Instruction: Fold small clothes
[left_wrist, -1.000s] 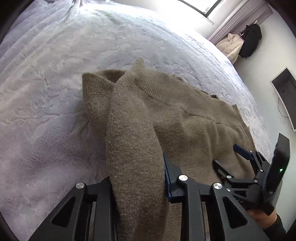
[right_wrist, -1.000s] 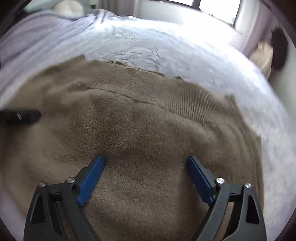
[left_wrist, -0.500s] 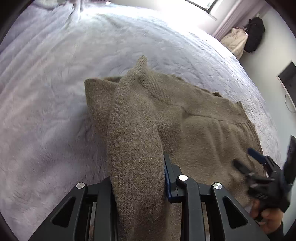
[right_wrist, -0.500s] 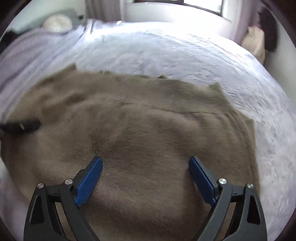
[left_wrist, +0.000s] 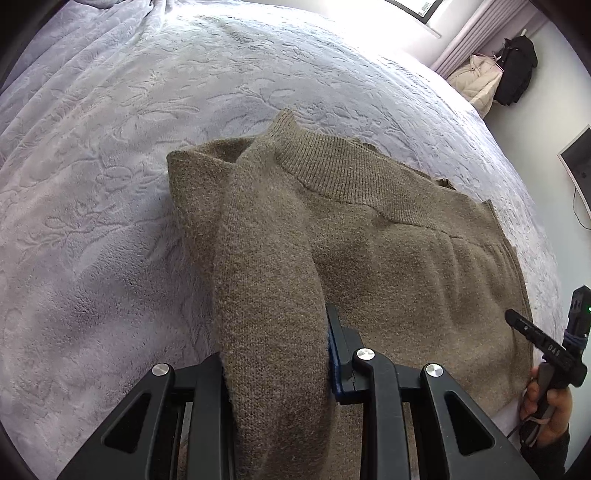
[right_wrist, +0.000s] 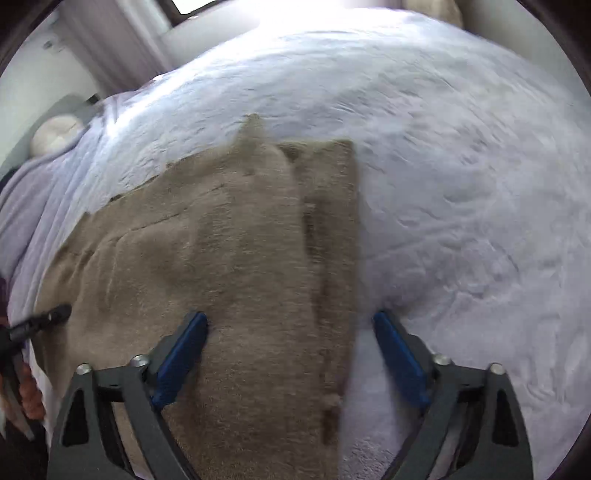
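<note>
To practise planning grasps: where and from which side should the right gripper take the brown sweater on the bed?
The sweater's straight side edge, approached from the bedspread side: it lies flat and free, while the left gripper clamps the opposite fold. The right gripper, whose jaws have just been closing, straddles that edge without pinching it.

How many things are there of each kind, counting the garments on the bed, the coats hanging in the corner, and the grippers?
Brown knitted sweater: 1
Hanging coats: 2, one cream, one black
Grippers: 2, left gripper, right gripper
Total: 5
</note>
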